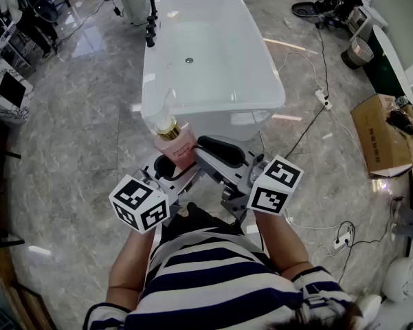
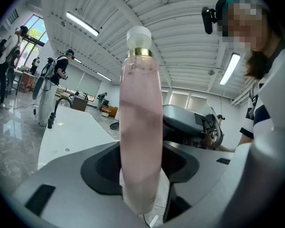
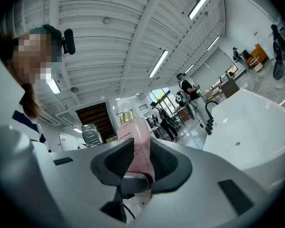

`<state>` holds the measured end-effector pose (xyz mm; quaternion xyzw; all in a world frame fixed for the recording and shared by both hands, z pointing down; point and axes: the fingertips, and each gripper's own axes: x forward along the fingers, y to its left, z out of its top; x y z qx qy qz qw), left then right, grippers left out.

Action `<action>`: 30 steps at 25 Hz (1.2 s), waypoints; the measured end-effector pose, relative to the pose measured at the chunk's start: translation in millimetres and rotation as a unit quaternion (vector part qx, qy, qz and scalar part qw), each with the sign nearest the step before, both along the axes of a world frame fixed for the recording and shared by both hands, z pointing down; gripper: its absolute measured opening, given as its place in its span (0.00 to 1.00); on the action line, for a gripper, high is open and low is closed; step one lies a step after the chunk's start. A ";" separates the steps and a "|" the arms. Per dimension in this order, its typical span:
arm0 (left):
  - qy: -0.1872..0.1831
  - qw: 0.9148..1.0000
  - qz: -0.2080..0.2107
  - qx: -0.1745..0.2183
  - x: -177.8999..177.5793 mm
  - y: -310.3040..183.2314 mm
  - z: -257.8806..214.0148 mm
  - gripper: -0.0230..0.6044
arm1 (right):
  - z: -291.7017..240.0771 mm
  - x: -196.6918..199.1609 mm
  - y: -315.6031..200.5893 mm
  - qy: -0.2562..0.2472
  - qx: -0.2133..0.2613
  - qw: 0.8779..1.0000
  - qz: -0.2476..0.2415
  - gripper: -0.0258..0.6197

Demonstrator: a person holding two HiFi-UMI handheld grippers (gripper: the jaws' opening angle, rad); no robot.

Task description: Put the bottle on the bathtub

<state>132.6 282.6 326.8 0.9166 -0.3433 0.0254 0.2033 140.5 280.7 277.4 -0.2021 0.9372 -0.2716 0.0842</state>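
Underfoot, glossy grey marble floor (image 1: 89, 136) surrounds the white bathtub (image 1: 213, 110).

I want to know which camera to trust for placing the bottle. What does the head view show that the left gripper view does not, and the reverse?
Only the head view shows the marble floor, a cardboard box, and the marker cubes of both tools. Only the left gripper view shows the ceiling lights and people standing far at the left. Both show the pink bottle with its gold collar, clamped in the left tool, and also the white bathtub and its black faucet.
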 end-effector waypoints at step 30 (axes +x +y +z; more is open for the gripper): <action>-0.063 0.996 0.037 0.043 9.1 17.4 13.0 0.42 | 8.9 -44.6 12.2 0.187 0.123 0.973 -0.060 0.57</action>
